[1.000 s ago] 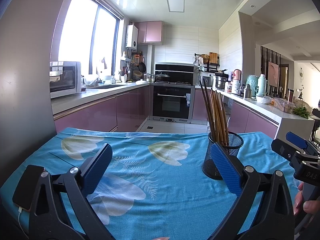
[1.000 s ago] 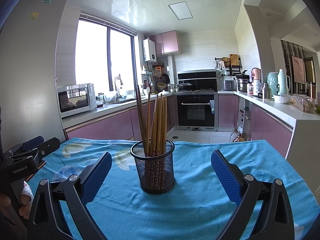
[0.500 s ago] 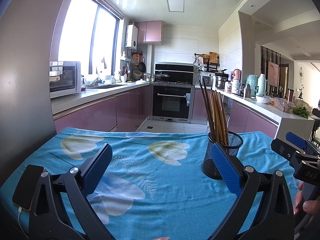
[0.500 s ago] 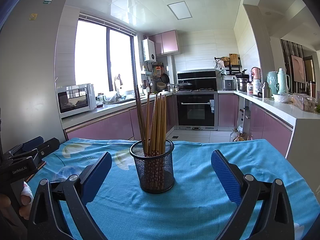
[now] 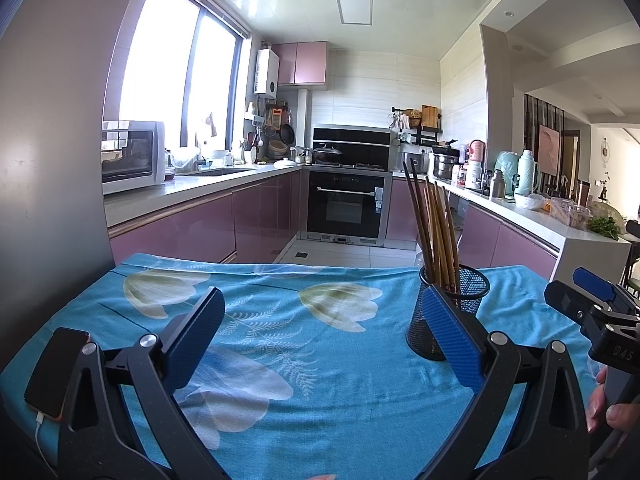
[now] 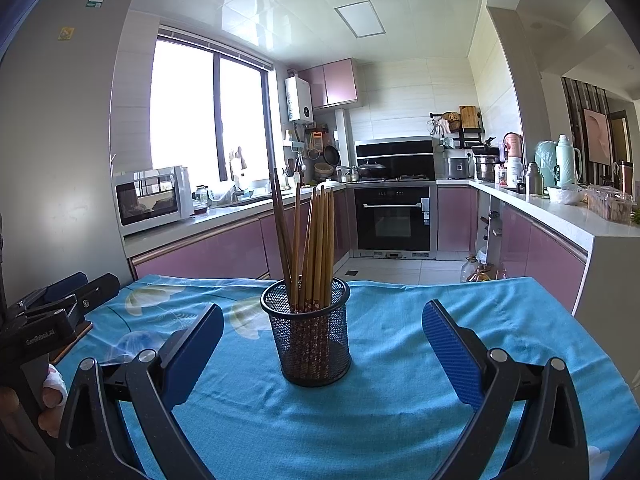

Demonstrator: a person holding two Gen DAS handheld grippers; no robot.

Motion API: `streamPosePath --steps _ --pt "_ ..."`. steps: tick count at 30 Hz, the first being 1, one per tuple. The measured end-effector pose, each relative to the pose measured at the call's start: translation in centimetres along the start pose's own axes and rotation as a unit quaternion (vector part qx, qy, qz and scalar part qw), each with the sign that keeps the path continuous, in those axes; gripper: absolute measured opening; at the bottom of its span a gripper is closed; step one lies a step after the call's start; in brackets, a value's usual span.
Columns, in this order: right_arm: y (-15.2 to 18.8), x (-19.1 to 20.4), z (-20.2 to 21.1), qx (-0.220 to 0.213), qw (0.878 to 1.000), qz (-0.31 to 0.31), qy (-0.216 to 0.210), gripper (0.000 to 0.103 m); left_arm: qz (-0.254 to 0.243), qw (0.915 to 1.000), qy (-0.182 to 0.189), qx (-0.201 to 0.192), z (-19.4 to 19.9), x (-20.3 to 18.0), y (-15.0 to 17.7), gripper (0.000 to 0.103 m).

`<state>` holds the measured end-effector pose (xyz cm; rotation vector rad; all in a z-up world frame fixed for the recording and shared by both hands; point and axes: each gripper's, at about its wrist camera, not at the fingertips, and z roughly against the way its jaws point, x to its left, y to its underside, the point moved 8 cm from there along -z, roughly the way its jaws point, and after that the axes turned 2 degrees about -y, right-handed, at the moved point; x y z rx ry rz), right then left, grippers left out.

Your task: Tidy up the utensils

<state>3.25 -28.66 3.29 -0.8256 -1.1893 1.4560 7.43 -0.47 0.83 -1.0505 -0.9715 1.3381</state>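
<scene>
A black mesh cup (image 6: pixel 310 340) stands upright on the blue flowered tablecloth (image 6: pixel 400 380) and holds several wooden chopsticks (image 6: pixel 316 240). My right gripper (image 6: pixel 322 348) is open and empty, with the cup just ahead, between its blue pads. In the left wrist view the cup (image 5: pixel 460 300) is partly hidden behind the right blue pad (image 5: pixel 452 336); the chopsticks (image 5: pixel 434 228) rise above it. My left gripper (image 5: pixel 322 336) is open and empty over the cloth, to the left of the cup.
A phone (image 5: pixel 56 372) on a cable lies at the table's left edge. The other hand-held gripper shows at the frame edge in each view (image 5: pixel 596 320) (image 6: pixel 48 320). Kitchen counters, an oven (image 6: pixel 394 216) and a fridge (image 6: pixel 60 140) lie beyond the table.
The right wrist view has shifted very slightly toward the cup. The left gripper has barely moved. Both grippers stay open.
</scene>
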Motion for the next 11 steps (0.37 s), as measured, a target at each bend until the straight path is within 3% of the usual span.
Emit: streamPosePath --steps 6,11 --pt "0.5 -0.6 -0.6 0.021 1.000 0.003 0.003 0.096 0.013 0.9995 0.008 0.029 -0.7 0.3 0.6 0.097" --pt "2.9 -6.2 -3.7 0.127 0.990 -0.007 0.067 0.096 0.018 0.9968 -0.011 0.077 -2.9 1.8 1.9 0.097"
